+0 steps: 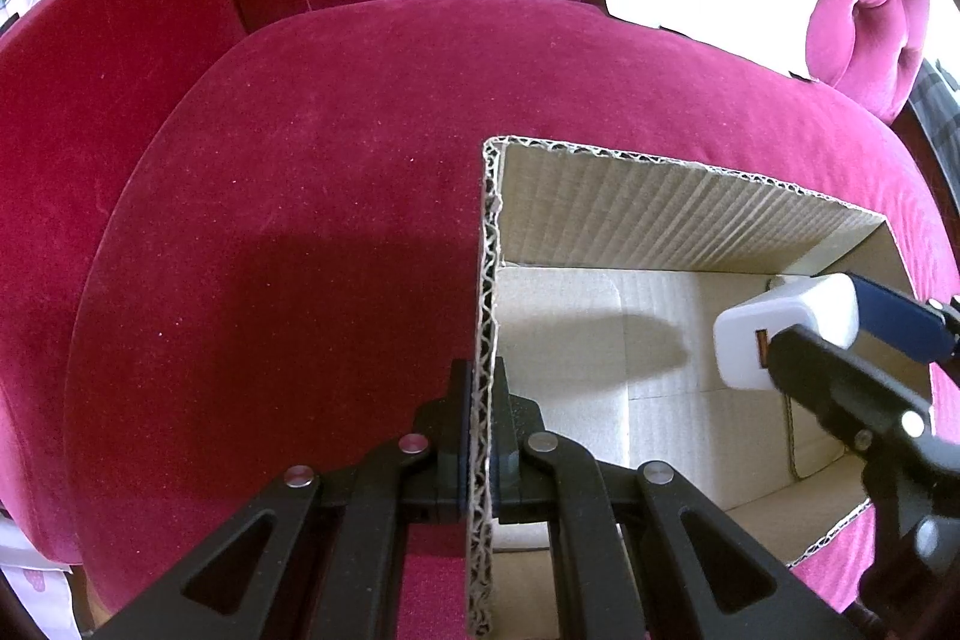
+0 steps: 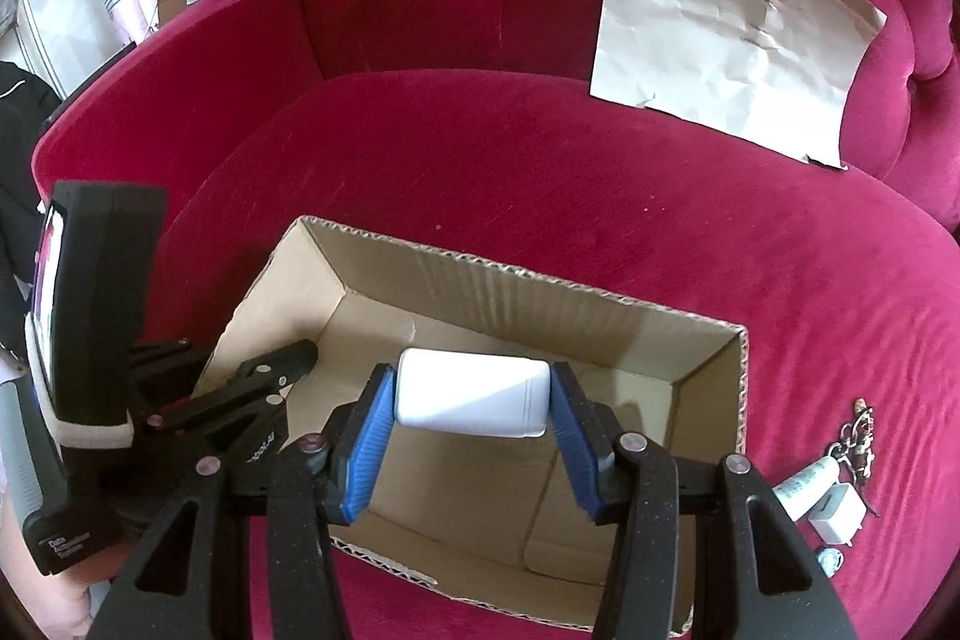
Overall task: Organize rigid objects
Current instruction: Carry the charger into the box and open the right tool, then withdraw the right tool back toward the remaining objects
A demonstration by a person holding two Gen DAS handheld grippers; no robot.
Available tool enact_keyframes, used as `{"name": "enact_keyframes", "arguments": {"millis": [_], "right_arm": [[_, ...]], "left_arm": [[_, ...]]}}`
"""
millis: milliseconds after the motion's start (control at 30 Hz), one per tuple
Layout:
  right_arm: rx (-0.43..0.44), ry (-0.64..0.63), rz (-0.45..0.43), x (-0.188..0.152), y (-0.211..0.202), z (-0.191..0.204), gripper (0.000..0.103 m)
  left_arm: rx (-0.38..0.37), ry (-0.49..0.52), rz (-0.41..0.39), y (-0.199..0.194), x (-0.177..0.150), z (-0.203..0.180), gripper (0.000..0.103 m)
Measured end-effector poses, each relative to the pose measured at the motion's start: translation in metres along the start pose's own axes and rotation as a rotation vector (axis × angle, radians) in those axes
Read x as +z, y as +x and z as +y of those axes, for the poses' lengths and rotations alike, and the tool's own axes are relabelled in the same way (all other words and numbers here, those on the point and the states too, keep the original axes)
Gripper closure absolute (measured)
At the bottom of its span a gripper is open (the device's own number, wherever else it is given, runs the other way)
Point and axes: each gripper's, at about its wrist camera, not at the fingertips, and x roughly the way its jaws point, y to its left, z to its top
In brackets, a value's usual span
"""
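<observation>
An open cardboard box (image 1: 660,202) sits on a magenta velvet armchair seat (image 1: 300,190); it also shows in the right wrist view (image 2: 456,274). My left gripper (image 1: 480,436) is shut on the box's left wall edge. My right gripper (image 2: 471,391) is shut on a white charger block (image 2: 474,391) and holds it above the box's inside. In the left wrist view the charger block (image 1: 780,334) hangs over the box's right part, held by the right gripper (image 1: 798,334). The left gripper (image 2: 288,358) shows at the box's left wall in the right wrist view.
A creased sheet of paper (image 2: 726,34) leans on the chair back. On the seat to the right of the box lie a small white plug (image 2: 837,511), a white tube (image 2: 804,484) and a keychain (image 2: 858,436). The box floor (image 2: 480,508) holds nothing visible.
</observation>
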Motion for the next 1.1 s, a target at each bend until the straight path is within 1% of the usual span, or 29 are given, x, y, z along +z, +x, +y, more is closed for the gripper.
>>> {"name": "enact_keyframes", "arguments": {"millis": [233, 267, 333, 400, 467, 633, 700, 900, 1100], "right_arm": [[0.003, 0.001, -0.013, 0.002, -0.002, -0.001, 0.048], [-0.003, 0.002, -0.021, 0.002, -0.004, -0.001, 0.046], [-0.019, -0.006, -0.041, 0.004, -0.009, -0.001, 0.035], [-0.041, -0.004, -0.074, 0.006, -0.015, -0.001, 0.009], [-0.061, 0.005, -0.09, 0.007, -0.019, -0.002, 0.002], [-0.086, 0.007, -0.048, 0.009, -0.015, -0.005, 0.0], [-0.081, 0.011, -0.04, 0.01, -0.014, -0.009, 0.0], [-0.08, 0.014, -0.049, 0.011, -0.023, -0.012, 0.0], [-0.092, 0.032, -0.045, 0.012, -0.031, -0.024, 0.0]], "left_arm": [[0.0, 0.0, -0.001, 0.0, 0.001, 0.0, 0.099], [-0.001, -0.001, -0.001, 0.0, 0.0, 0.0, 0.099], [-0.002, -0.001, 0.0, 0.001, 0.001, 0.0, 0.099], [0.001, 0.001, -0.002, -0.001, 0.0, -0.001, 0.099], [0.001, 0.001, -0.003, -0.001, 0.0, -0.001, 0.099], [0.001, 0.001, -0.002, -0.001, 0.0, -0.001, 0.099], [0.001, 0.001, -0.002, -0.001, 0.0, -0.001, 0.099], [0.001, 0.0, -0.003, -0.001, 0.0, -0.001, 0.099], [0.001, -0.004, -0.005, -0.002, -0.001, -0.002, 0.099]]}}
